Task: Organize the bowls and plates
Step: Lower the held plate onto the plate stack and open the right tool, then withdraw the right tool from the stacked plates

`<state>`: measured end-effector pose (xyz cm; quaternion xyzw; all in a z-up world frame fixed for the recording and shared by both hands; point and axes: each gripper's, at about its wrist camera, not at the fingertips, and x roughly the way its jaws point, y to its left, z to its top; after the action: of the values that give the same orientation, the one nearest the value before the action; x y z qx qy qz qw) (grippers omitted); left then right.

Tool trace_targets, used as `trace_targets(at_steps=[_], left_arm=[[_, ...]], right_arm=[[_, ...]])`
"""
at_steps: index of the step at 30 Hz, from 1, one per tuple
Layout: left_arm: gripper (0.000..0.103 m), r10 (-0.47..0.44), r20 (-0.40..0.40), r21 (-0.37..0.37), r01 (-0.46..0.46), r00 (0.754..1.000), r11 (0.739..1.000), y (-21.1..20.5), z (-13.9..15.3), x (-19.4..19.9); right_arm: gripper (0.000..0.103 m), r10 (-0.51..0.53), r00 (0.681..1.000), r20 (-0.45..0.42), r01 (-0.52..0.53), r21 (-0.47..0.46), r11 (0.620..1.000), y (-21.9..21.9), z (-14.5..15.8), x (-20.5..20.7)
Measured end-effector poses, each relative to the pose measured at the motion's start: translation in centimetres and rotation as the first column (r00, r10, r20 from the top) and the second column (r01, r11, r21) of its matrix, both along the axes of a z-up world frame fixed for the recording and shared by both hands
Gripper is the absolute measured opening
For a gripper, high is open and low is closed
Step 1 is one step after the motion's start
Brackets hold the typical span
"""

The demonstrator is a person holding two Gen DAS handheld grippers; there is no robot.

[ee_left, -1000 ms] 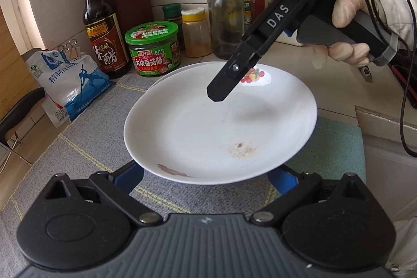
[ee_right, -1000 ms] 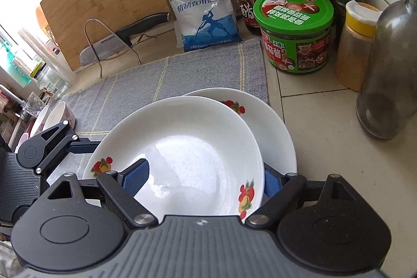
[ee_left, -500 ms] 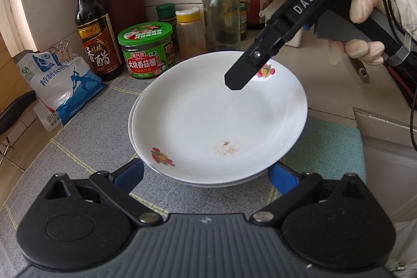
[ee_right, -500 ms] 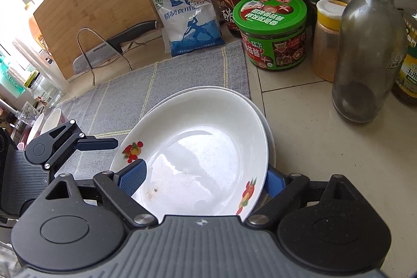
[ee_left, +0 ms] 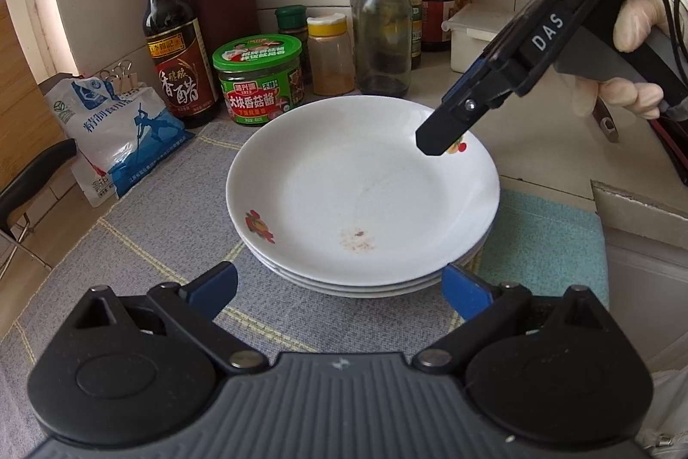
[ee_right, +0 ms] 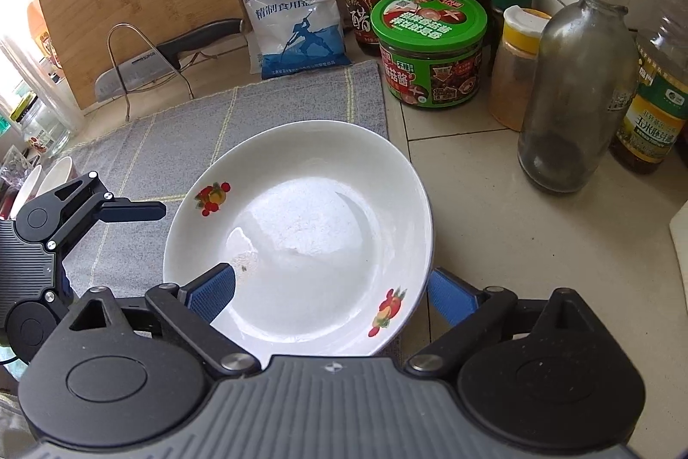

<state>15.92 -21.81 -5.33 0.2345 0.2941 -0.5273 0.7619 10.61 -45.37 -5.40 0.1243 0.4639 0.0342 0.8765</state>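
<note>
Three stacked plates (ee_left: 361,196) sat on the mat (ee_left: 142,239); left tool (ee_left: 339,287) and right tool (ee_right: 331,293) both gaped wide, empty.

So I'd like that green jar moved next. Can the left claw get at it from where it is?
Probably not straight on. The left claw is open and holds nothing, but the plate stack sits directly between it and the green jar. It would likely have to go over or around the plates.
</note>
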Motion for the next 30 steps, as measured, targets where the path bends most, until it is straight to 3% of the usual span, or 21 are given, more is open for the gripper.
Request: trace_targets(at_steps=[10, 22, 30], left_arm=[[0.101, 0.125, -0.001, -0.055, -0.125, 0.992, 0.991, 1.8, 1.9, 0.6], [0.102, 0.268, -0.011, -0.077, -0.268, 0.963, 0.96, 3.4, 3.8, 0.6], [0.102, 0.336, -0.028, -0.069, -0.337, 0.941, 0.939, 3.5, 4.3, -0.4]], right_arm=[[0.103, 0.014, 0.992, 0.125, 0.017, -0.239, 0.971, 3.7, 1.6, -1.1], [0.103, 0.019, 0.978, 0.206, 0.029, -0.23, 0.973, 5.5, 2.3, -1.0], [0.103, 0.079, 0.966, 0.246, 0.0, -0.307, 0.952, 6.5, 2.2, -1.2]])
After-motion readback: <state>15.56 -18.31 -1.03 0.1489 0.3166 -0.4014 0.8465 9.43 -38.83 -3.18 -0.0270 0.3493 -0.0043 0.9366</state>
